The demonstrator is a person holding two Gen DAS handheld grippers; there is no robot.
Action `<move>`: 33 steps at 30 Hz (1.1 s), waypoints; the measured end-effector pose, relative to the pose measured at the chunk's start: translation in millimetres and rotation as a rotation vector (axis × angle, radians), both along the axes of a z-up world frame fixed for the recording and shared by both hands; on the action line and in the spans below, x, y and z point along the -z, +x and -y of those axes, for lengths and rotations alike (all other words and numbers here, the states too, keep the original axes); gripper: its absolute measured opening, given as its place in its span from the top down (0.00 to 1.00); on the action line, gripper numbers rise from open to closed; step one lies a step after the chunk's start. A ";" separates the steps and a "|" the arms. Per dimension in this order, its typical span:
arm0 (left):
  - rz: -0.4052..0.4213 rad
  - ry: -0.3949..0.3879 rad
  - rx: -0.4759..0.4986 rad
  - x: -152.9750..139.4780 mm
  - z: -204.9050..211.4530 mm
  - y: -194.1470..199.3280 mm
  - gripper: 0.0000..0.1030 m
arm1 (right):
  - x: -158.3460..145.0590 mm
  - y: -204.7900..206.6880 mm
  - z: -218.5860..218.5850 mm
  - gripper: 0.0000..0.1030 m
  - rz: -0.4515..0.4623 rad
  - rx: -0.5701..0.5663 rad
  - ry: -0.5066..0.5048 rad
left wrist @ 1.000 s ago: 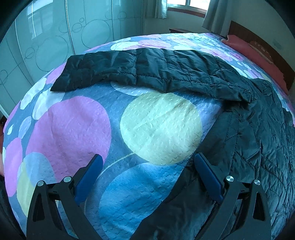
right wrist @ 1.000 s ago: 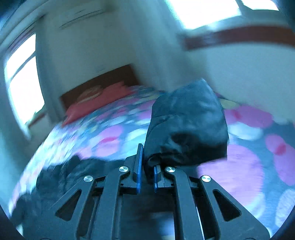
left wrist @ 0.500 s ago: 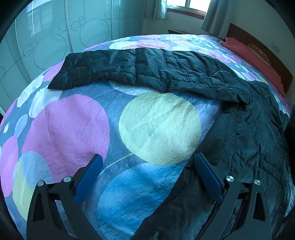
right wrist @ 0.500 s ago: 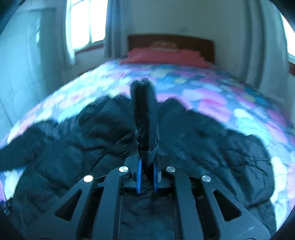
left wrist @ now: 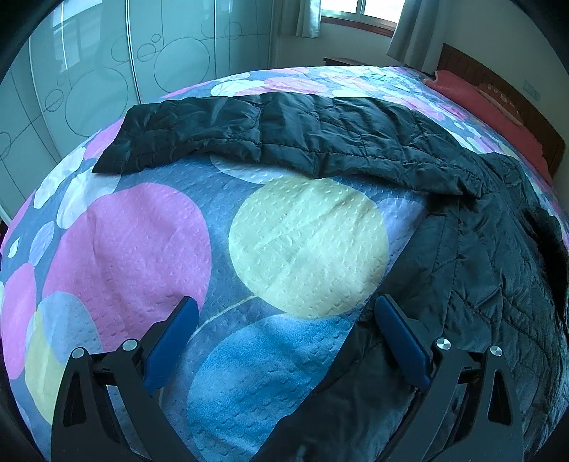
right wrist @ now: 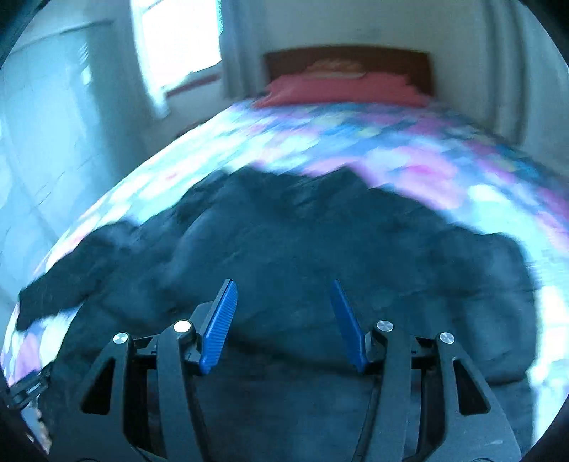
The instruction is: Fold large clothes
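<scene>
A large black quilted jacket (left wrist: 480, 270) lies on a bed with a circle-patterned cover (left wrist: 306, 245). One long sleeve (left wrist: 277, 135) stretches flat to the left across the bed. My left gripper (left wrist: 284, 309) is open and empty, low over the cover beside the jacket's left edge. In the blurred right wrist view the jacket's body (right wrist: 302, 241) lies spread below my right gripper (right wrist: 282, 295), which is open and empty just above it.
Red pillows (left wrist: 483, 99) and a wooden headboard (right wrist: 348, 60) stand at the bed's far end. Glass wardrobe doors (left wrist: 89, 71) line the left wall. A window with curtains (left wrist: 359, 14) is behind the bed.
My right gripper held a fold of the jacket, swung it over the jacket's body, then opened and let it go. My left gripper has stayed open and nearly still.
</scene>
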State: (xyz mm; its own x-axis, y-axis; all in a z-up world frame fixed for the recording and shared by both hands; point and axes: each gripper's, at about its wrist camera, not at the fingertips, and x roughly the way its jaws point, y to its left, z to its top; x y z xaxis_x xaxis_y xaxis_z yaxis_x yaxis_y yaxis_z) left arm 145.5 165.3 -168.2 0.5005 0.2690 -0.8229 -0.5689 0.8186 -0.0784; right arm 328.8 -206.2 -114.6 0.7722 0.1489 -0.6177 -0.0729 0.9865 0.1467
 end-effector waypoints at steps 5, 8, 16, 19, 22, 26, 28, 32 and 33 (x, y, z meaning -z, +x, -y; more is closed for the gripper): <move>-0.007 0.009 0.000 -0.1 1.1 1.2 0.04 | 0.1 17.8 101.0 0.49 -0.023 0.242 0.030; -0.017 0.022 0.001 0.7 2.5 2.9 0.04 | 18.6 36.0 134.3 0.57 -0.062 0.324 -0.017; -0.030 0.035 0.001 1.8 4.0 6.6 0.04 | 66.3 56.7 148.1 0.56 -0.191 0.317 -0.008; -0.028 0.032 0.001 2.2 3.0 6.4 0.04 | 48.9 39.9 139.0 0.56 -0.150 0.326 -0.016; -0.032 0.038 0.001 2.3 3.0 6.5 0.04 | 41.6 19.2 124.8 0.55 -0.120 0.313 0.001; -0.031 0.037 0.002 2.5 3.6 6.9 0.04 | 71.3 22.4 113.2 0.50 -0.170 0.292 -0.066; -0.030 0.037 0.001 2.5 3.7 6.9 0.04 | 65.4 24.6 108.5 0.51 -0.174 0.297 -0.101; -0.028 0.035 0.001 2.3 4.5 6.5 0.04 | 40.8 6.1 93.4 0.51 -0.129 0.278 -0.068; -0.029 0.037 0.001 2.5 4.6 7.0 0.04 | 37.4 1.5 89.0 0.51 -0.113 0.275 -0.068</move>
State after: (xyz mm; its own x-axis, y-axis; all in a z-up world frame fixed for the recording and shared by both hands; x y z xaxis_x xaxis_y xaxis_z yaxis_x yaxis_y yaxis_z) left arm 152.5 160.7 -170.7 0.4770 0.2992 -0.8264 -0.5696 0.8213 -0.0314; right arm 330.2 -295.2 -152.0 0.7035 -0.1012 -0.7035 0.2114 0.9748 0.0712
